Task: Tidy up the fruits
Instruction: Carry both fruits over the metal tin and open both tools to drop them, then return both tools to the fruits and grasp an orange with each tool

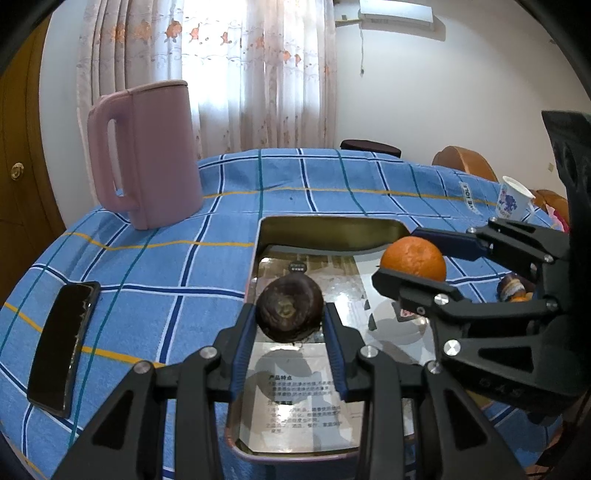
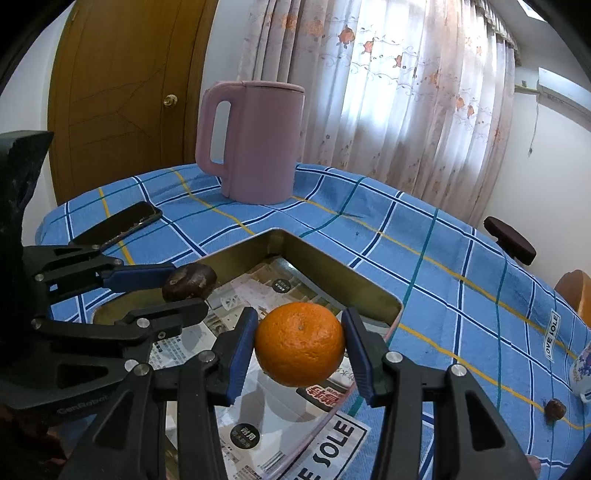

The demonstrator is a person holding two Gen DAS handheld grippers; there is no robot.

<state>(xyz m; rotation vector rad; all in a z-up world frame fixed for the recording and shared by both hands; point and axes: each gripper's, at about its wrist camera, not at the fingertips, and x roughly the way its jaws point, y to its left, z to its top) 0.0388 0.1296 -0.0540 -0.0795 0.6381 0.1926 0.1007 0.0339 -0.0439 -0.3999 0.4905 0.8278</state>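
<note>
The left gripper [image 1: 290, 332] has its blue-padded fingers [image 1: 242, 343] clamped on a dark brown fruit [image 1: 289, 311], held above the tray [image 1: 332, 230]. The right gripper [image 2: 300, 345] has its fingers [image 2: 240, 354] closed on an orange [image 2: 300, 343], held over the same tray near its right side. From the left wrist view the right gripper [image 1: 417, 258] enters from the right with the orange [image 1: 413, 260] between its fingers; from the right wrist view the left gripper [image 2: 184, 286] comes in from the left carrying the dark fruit [image 2: 189, 282].

The tray is a shallow metal one with brassy inner walls and rounded corners, and its glossy floor reflects printed paper with lines of Chinese text too small to read.

The bench [image 1: 155, 266] is covered by a blue checked cloth with dark blue, white, teal and yellow lines. A label on the cloth [image 2: 551, 336] reads "LOVE SOLE", and the same words show in larger print at the near edge [image 2: 325, 450]. A pink jug [image 1: 147, 155] with a handle stands toward the far left corner, and a black phone [image 1: 62, 347] lies at the left edge. A patterned white cup [image 1: 511, 199] sits near the right edge, with another small brown fruit [image 2: 555, 409] close by it.

Behind are flowered sheer curtains [image 1: 229, 74] over a bright window, a wooden door [image 2: 122, 92] with a brass knob, white walls, an air conditioner [image 1: 397, 13] high up, and wooden chair backs [image 1: 465, 162] beyond the far edge.
</note>
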